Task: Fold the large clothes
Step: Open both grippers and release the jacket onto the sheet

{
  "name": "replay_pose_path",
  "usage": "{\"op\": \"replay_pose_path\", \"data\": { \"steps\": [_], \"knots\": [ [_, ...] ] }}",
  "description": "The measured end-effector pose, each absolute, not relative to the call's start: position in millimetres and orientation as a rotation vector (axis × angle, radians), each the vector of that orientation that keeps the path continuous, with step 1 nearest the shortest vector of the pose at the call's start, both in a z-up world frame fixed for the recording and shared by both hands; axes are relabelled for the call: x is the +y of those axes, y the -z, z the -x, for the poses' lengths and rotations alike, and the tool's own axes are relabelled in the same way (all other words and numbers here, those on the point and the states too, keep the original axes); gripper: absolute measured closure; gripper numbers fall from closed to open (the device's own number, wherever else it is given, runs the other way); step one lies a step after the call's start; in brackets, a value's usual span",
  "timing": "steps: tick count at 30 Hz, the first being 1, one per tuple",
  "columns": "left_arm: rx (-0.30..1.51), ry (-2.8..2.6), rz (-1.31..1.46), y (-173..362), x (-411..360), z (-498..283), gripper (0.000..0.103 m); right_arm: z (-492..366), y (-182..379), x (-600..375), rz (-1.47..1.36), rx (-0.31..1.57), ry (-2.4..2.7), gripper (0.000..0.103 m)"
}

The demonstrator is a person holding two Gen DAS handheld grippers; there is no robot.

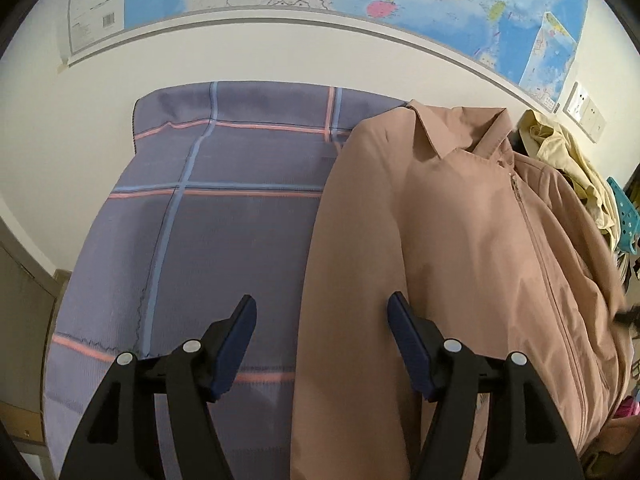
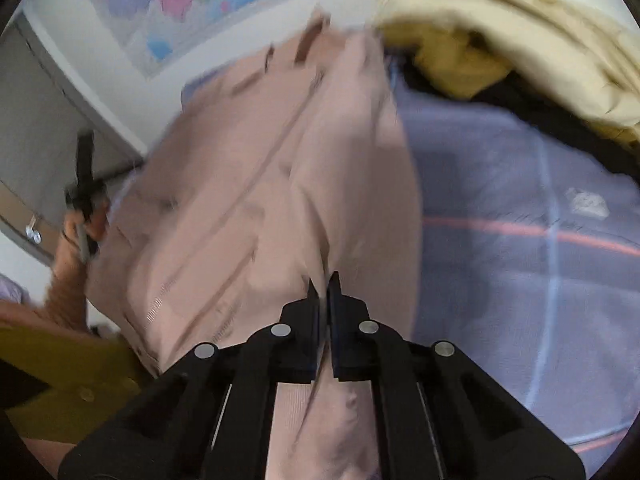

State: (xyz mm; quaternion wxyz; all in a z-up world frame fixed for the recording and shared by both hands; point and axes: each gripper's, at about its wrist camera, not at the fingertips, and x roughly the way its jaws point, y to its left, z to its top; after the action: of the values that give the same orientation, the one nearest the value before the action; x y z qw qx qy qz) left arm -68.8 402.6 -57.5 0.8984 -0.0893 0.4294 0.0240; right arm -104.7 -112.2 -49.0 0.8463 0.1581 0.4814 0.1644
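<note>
— On the checked bedsheet [image 1: 224,240], how far is the jacket [image 1: 460,260] getting?
— Barely starting: it is lying zipped and flat. The left gripper [image 1: 322,344] is hovering spread wide; the right gripper [image 2: 324,292] is pinching a fold (blurred, probably the hem).

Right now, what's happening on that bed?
A person is folding a tan jacket laid on the plaid bedsheet. The right gripper is shut on a fold of the jacket, which looks blurred. The left gripper is open over the jacket's left edge, gripping nothing. A cream garment is heaped beside it.
</note>
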Motion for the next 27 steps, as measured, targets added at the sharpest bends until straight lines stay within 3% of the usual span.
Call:
{"op": "replay_pose_path", "data": {
  "steps": [7,12,15,17,20,27],
  "knots": [
    [0.862,-0.055,0.157,49,397,82,0.038,93,-29,-184,-0.256,0.835,-0.058,0.100],
    [0.869,-0.065,0.141,55,391,88,0.037,75,19,-226,-0.368,0.912,0.074,0.096],
    [0.877,-0.073,0.160,60,393,97,0.037,77,49,-224,-0.419,0.960,0.076,0.072],
    [0.875,-0.080,0.185,63,398,107,0.037,88,52,-213,-0.442,0.932,0.042,0.039],
    [0.881,-0.089,0.214,71,402,120,0.038,106,43,-194,-0.434,0.876,-0.029,0.017],
    [0.891,-0.028,0.261,83,399,147,0.038,131,43,-141,-0.410,0.889,-0.192,0.007]
  ]
}}
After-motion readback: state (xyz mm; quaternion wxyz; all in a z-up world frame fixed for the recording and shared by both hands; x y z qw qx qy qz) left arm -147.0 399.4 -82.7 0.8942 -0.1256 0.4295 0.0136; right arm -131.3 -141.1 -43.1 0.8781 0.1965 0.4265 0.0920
